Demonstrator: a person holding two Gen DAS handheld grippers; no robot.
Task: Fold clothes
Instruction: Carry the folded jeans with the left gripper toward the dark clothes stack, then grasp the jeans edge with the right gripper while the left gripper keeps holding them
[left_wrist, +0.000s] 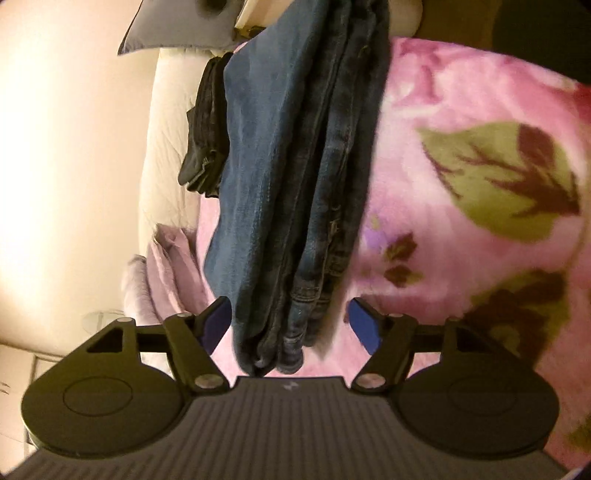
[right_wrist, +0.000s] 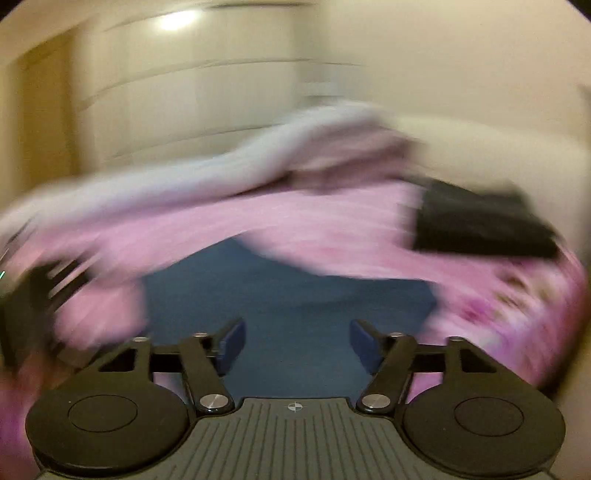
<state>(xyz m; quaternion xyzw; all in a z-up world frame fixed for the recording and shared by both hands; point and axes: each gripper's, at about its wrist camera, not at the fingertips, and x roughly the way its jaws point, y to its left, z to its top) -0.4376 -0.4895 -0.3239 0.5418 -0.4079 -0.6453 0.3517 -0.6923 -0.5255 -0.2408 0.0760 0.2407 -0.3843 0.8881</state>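
Note:
Blue jeans, folded lengthwise in several layers, lie on a pink flowered blanket. Their near end reaches in between the fingers of my left gripper. That gripper is open: the left pad stands close to the denim and the right pad is well clear of it. In the blurred right wrist view, my right gripper is open above a patch of blue denim, with nothing gripped.
A folded black garment lies beside the jeans, also seen on the blanket's right side. A cream quilted bed edge and a grey pillow are behind it. Lilac cloth is bunched at the far side; a wall stands behind.

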